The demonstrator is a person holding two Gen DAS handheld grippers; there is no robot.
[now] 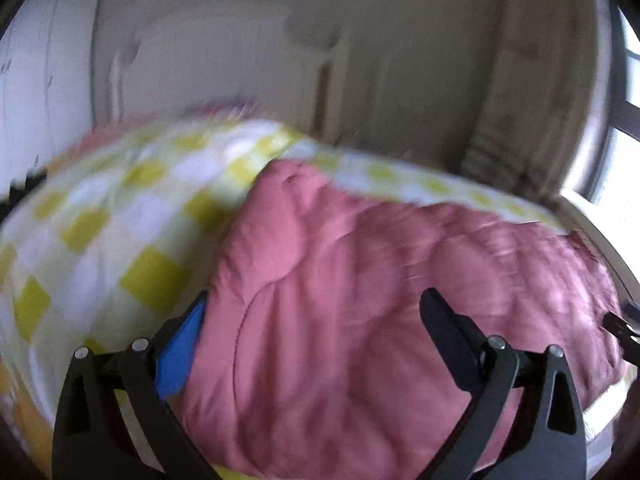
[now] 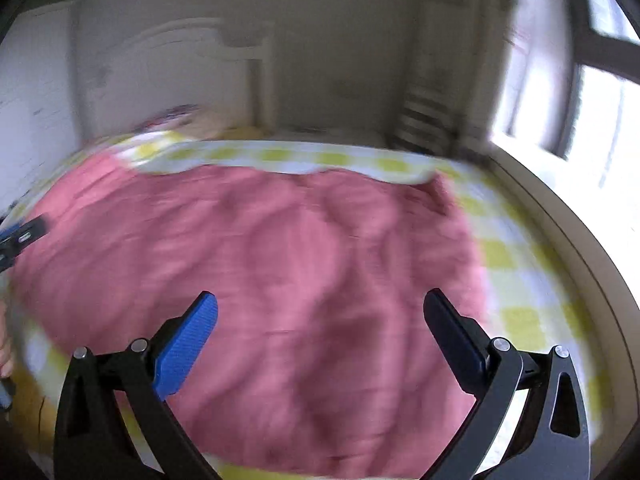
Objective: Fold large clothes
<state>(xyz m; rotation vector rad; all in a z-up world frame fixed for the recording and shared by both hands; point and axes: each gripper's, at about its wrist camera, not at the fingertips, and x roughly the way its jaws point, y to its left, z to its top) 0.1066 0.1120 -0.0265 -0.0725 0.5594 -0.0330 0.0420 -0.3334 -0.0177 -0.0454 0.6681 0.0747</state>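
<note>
both hand-held grippers (image 1: pixel 316 312) (image 2: pixel 320 312) spread wide over pink quilt (image 2: pixel 256 248), checked sheet (image 2: pixel 516 248) bordering

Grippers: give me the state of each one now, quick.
Left gripper: open, jaws wide on either side of the pink quilt, not clamped on it.
Right gripper: open, holding nothing, over the pink quilt.
</note>
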